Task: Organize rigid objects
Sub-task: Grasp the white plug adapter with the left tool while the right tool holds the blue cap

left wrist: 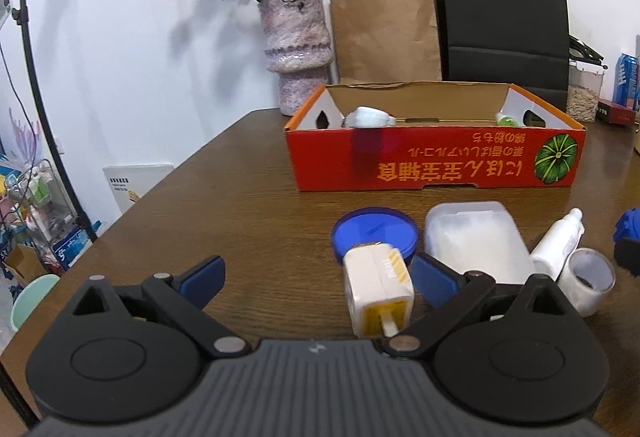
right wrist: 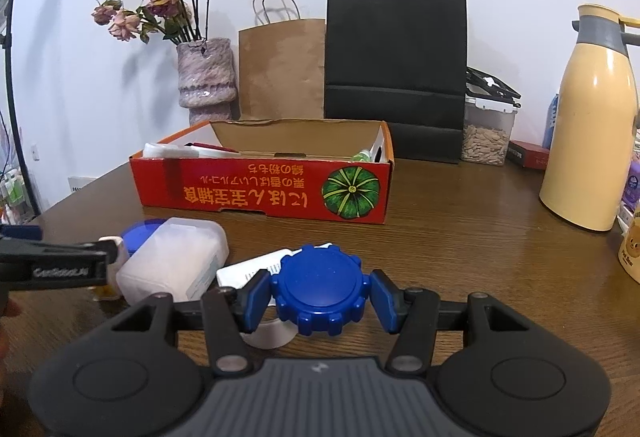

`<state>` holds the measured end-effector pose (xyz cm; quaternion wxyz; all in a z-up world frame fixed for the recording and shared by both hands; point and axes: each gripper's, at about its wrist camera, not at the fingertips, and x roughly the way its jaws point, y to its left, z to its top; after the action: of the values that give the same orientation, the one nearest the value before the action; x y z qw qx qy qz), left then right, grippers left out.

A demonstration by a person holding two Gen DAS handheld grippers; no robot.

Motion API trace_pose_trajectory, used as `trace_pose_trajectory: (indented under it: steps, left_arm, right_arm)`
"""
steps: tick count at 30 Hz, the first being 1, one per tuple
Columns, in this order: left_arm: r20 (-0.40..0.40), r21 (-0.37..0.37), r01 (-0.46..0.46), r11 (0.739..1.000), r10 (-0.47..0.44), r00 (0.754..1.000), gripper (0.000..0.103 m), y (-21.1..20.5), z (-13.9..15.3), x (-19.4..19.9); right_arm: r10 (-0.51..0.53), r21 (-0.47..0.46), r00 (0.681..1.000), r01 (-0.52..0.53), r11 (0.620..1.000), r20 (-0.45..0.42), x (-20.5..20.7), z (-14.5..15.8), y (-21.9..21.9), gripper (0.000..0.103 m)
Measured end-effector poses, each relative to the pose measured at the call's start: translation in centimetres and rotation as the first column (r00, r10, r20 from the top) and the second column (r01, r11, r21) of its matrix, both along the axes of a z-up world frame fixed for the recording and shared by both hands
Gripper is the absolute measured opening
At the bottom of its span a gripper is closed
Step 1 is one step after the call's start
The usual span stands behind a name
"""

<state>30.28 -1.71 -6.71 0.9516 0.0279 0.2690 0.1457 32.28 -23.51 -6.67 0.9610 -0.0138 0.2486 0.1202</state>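
My left gripper (left wrist: 318, 279) stands open low over the table. A white and yellow plug adapter (left wrist: 378, 287) lies between its fingers, close to the right pad and far from the left one. Behind the adapter lie a flat blue lid (left wrist: 376, 233), a frosted plastic case (left wrist: 476, 241), a white bottle (left wrist: 558, 241) and a roll of clear tape (left wrist: 588, 281). My right gripper (right wrist: 320, 297) is shut on a blue ridged cap (right wrist: 320, 287), held above the tape roll (right wrist: 272, 333). The red cardboard box (right wrist: 260, 193) stands behind, open-topped, with a few small items inside.
Against the wall stand a vase of dried roses (right wrist: 206, 77), a brown paper bag (right wrist: 282, 69), a black paper bag (right wrist: 396, 69) and a seed container (right wrist: 486, 133). A yellow thermos jug (right wrist: 588, 141) stands at the right. The table's edge (left wrist: 132, 205) runs along the left.
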Motion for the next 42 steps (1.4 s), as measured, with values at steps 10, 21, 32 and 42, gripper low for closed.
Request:
trace_pose_trajectory:
  steps: [10,21,32,42]
  left_arm:
    - [-0.026,-0.034,0.057,0.998,-0.058,0.998,0.09,0.0,-0.3,1.0]
    - [-0.108,-0.16,0.129,0.979,-0.147,0.983,0.033,1.2,-1.9,3.3]
    - [-0.068,-0.13,0.153,0.98,-0.163,0.984,0.033,0.7,-1.5,2.2]
    - [-0.005,-0.128,0.159,0.979,-0.161,0.987,0.033,0.8,-0.3,0.9]
  right_arm:
    - [-0.002,0.007,1.0,0.002,1.0,0.014,-0.3,0.0,0.0,0.053]
    - [-0.005,0.003,1.0,0.005,1.0,0.012,-0.2,-0.1,0.0,0.053]
    - [-0.018,-0.002,0.999,0.018,1.0,0.03,-0.6,-0.1,0.2,0.053]
    - [-0.031,0.023,0.998,0.03,0.999,0.056,-1.3,0.3,0.4,0.053]
